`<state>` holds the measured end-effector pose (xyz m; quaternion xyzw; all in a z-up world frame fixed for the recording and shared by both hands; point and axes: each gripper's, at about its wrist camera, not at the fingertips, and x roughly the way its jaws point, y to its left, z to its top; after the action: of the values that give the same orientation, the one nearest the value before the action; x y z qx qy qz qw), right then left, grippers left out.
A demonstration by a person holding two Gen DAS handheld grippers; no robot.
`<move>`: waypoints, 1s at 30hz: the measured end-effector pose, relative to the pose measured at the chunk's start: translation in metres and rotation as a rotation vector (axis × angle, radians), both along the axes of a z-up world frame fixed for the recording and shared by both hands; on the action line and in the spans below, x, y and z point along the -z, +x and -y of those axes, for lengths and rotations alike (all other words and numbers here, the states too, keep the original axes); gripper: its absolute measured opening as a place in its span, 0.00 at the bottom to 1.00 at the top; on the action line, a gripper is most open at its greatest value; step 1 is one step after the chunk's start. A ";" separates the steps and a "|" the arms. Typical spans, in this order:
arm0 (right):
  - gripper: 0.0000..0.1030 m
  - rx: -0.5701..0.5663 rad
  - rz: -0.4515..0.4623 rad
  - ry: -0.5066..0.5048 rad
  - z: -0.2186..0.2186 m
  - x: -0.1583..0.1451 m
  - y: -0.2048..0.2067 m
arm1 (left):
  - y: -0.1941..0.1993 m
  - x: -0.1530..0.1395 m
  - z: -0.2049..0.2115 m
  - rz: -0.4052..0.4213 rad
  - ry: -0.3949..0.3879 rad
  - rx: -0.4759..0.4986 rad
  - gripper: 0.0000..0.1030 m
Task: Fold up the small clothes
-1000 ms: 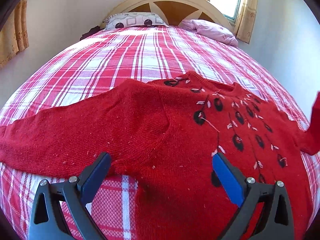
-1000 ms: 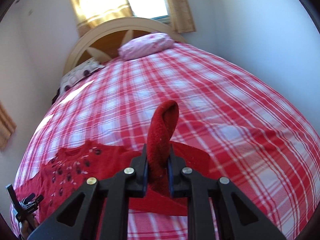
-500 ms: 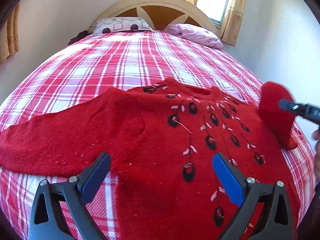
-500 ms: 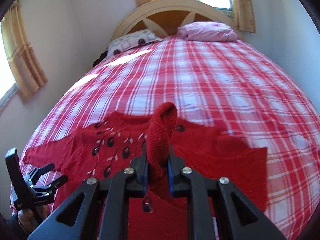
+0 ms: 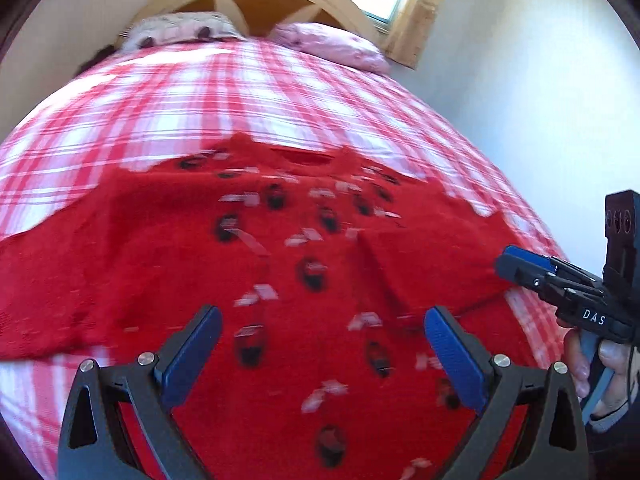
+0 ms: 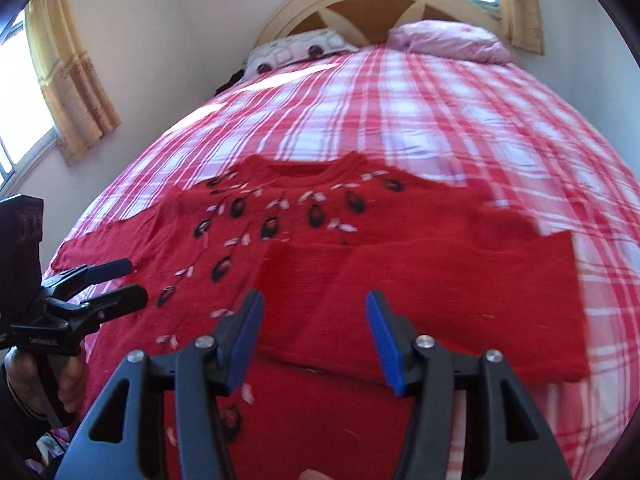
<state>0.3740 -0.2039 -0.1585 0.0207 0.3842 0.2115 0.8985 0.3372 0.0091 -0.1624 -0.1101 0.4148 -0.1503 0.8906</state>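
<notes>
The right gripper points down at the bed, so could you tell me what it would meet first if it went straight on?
Most likely the folded-over sleeve of the red sweater. The right gripper is opening with nothing between its pads; depth is uncertain.

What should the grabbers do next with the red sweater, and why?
Probably take the left gripper to the other sleeve, because that one lies spread out flat on the bed. The right gripper is opening, with its sleeve folded across the sweater.
</notes>
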 end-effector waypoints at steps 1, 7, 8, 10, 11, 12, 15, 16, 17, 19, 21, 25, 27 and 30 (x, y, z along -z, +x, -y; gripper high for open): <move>0.58 0.034 0.015 0.001 0.015 -0.003 -0.006 | 0.003 0.001 0.007 -0.005 -0.005 0.014 0.99; 0.62 0.178 0.050 -0.007 0.071 -0.004 -0.034 | 0.032 0.017 0.055 -0.077 0.014 0.084 0.83; 0.62 0.187 0.054 -0.008 0.076 -0.003 -0.040 | 0.037 0.021 0.062 -0.089 0.036 0.088 0.78; 0.62 0.196 0.065 -0.016 0.082 -0.001 -0.048 | 0.046 0.030 0.071 -0.121 0.055 0.087 0.76; 0.63 0.197 0.071 -0.020 0.084 0.000 -0.052 | 0.049 0.033 0.074 -0.125 0.067 0.079 0.76; 0.63 0.200 0.077 -0.022 0.086 0.001 -0.057 | 0.050 0.033 0.076 -0.112 0.086 0.072 0.76; 0.63 0.205 0.091 -0.017 0.092 0.006 -0.068 | 0.052 0.034 0.081 -0.109 0.101 0.066 0.74; 0.63 0.207 0.094 -0.014 0.094 0.008 -0.070 | 0.052 0.034 0.083 -0.108 0.100 0.069 0.69; 0.63 0.208 0.096 -0.008 0.097 0.010 -0.072 | 0.052 0.034 0.085 -0.104 0.120 0.061 0.54; 0.64 0.211 0.100 0.004 0.100 0.015 -0.076 | 0.055 0.033 0.087 -0.092 0.143 0.035 0.34; 0.64 0.213 0.095 0.012 0.102 0.019 -0.077 | 0.056 0.032 0.085 -0.099 0.107 0.059 0.11; 0.64 0.215 0.087 0.021 0.104 0.024 -0.078 | 0.054 0.010 0.078 -0.045 0.059 0.063 0.10; 0.64 0.220 0.097 0.021 0.106 0.024 -0.079 | 0.052 -0.005 0.071 -0.016 0.038 0.054 0.10; 0.64 0.226 0.103 0.036 0.108 0.024 -0.081 | 0.048 -0.029 0.054 0.029 0.000 0.033 0.10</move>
<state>0.2935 -0.3117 -0.1822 0.0693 0.3291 0.1166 0.9345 0.3853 -0.0451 -0.1329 -0.1009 0.4035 -0.1663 0.8940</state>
